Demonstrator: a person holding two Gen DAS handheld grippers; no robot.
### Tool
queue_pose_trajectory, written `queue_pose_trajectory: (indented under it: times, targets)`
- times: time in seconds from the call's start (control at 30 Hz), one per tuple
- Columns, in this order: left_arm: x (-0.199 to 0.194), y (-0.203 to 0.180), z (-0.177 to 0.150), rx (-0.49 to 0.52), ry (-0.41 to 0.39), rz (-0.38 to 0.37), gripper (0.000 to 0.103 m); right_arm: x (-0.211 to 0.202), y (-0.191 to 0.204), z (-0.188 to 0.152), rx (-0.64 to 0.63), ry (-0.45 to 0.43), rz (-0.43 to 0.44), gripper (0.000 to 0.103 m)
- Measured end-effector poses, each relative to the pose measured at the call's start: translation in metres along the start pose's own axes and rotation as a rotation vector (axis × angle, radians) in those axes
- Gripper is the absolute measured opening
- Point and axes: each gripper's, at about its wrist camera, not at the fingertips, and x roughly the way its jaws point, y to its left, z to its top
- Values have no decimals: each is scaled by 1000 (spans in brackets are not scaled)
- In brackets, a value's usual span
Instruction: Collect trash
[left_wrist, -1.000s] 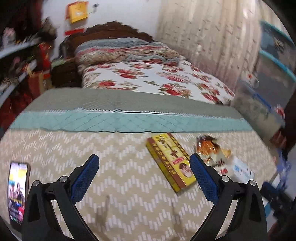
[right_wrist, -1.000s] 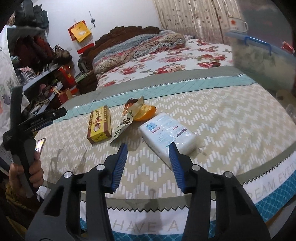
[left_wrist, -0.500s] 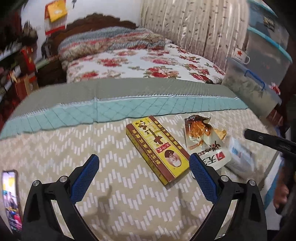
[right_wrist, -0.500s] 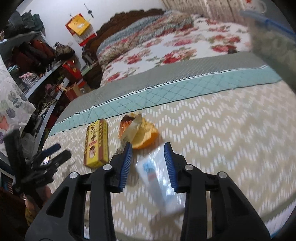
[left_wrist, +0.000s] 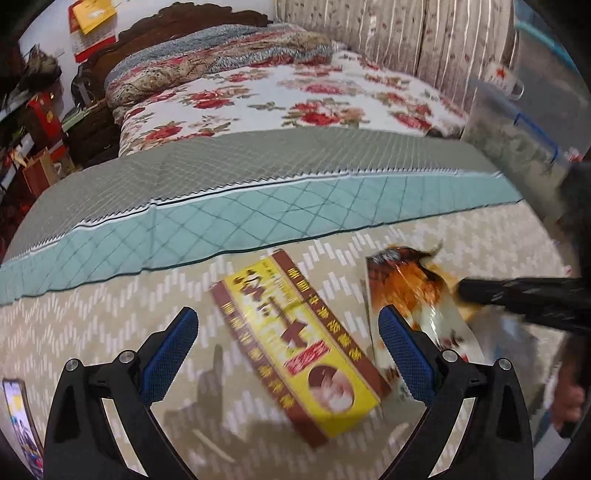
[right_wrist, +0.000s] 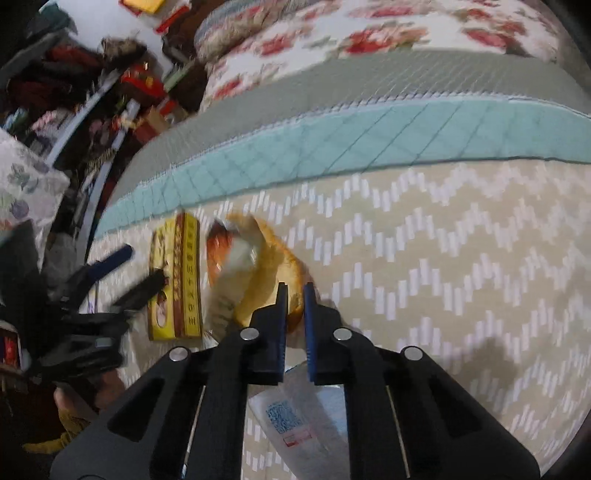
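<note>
Trash lies on the chevron-patterned bedspread (left_wrist: 110, 306) of the near bed: a yellow-and-brown carton (left_wrist: 295, 343), an orange snack wrapper (left_wrist: 410, 291) just to its right, and a white plastic packet (right_wrist: 295, 417) nearest the foot edge.

Left tongs (left_wrist: 288, 347) stand wide apart above the bedspread, blue pads either side of the carton's lower half, gripping nothing. A phone (left_wrist: 18, 421) with a lit screen lies at the far left edge.

Right tongs (right_wrist: 294, 325) are drawn in to a narrow gap. The white packet runs beneath them and appears between the pads, but blur prevents confirming a grip. Their tips sit over the near edge of the wrapper.

A second bed with a floral cover (left_wrist: 295, 96) stands behind.
</note>
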Motion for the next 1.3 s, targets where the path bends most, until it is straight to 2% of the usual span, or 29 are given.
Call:
queue_pose_trajectory:
  times: [0.07, 0.13, 0.23, 0.33, 0.4, 0.5, 0.63, 0.87, 1.03, 1.07, 1.13, 1.17, 1.2, 1.3]
  targets:
    - [7, -1, -1, -8, 10, 19, 93, -16, -2, -3, -9, -69, -41, 9]
    - [13, 3, -2, -21, 24, 26, 77, -42, -8, -11, -22, -167, -112, 9]
    - [18, 13, -5, -63, 34, -1, 72, -73, -21, -25, -20, -274, -211, 9]
    - [13, 16, -10, -44, 10, 30, 70, -93, -42, -44, 5, -341, -297, 9]
    - [9, 16, -15, -21, 1, 37, 70, -102, -65, -58, 65, -369, -318, 9]
    - [-2, 17, -27, 20, -9, 39, 68, -116, -95, -79, 172, -401, -297, 9]
    - [-13, 13, -45, 71, -21, 39, 68, -119, -124, -105, 283, -409, -221, 12]
    - [-20, 10, -61, 80, -35, 90, 73, -112, -138, -118, 378, -428, -88, 14]
    - [-15, 9, -65, 68, -28, 85, 79, -109, -140, -127, 424, -440, -40, 16]
    - [-12, 10, -66, 62, -21, 81, 80, -110, -141, -129, 434, -445, -30, 18]
    - [-10, 12, -69, 48, -21, 71, 81, -113, -144, -135, 453, -458, -18, 35]
    - [-9, 12, -68, 49, -21, 70, 81, -115, -145, -137, 459, -467, -18, 57]
    - [-9, 12, -68, 48, -21, 66, 81, -119, -144, -139, 466, -495, -26, 66]
    - [-8, 17, -69, 32, -17, 50, 82, -125, -145, -146, 451, -510, -33, 66]
